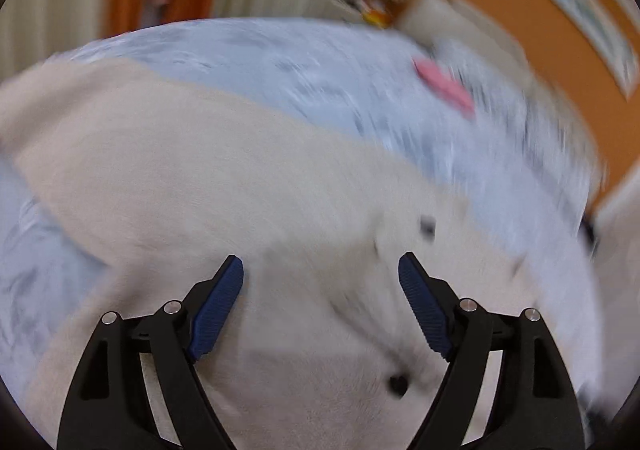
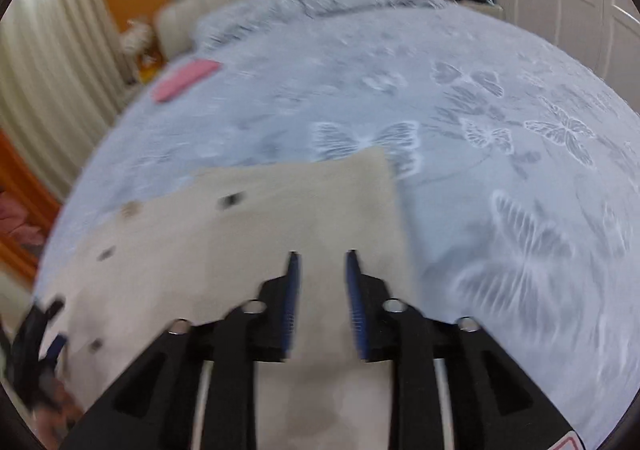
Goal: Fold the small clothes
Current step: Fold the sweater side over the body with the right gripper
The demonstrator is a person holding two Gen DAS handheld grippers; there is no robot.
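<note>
A cream garment (image 2: 248, 250) lies spread flat on the bed (image 2: 480, 97), its pale fabric dotted with dark buttons (image 2: 231, 200), and both views are smeared with blur. Over it hangs the left gripper (image 1: 320, 274), jaws wide apart with nothing between them. The right gripper (image 2: 321, 262) hovers above the garment's straight right-hand edge, jaws parted by a narrow gap and empty. Farther up the butterfly-print bedspread rests a small pink item (image 2: 185, 80), well apart from the garment.
</note>
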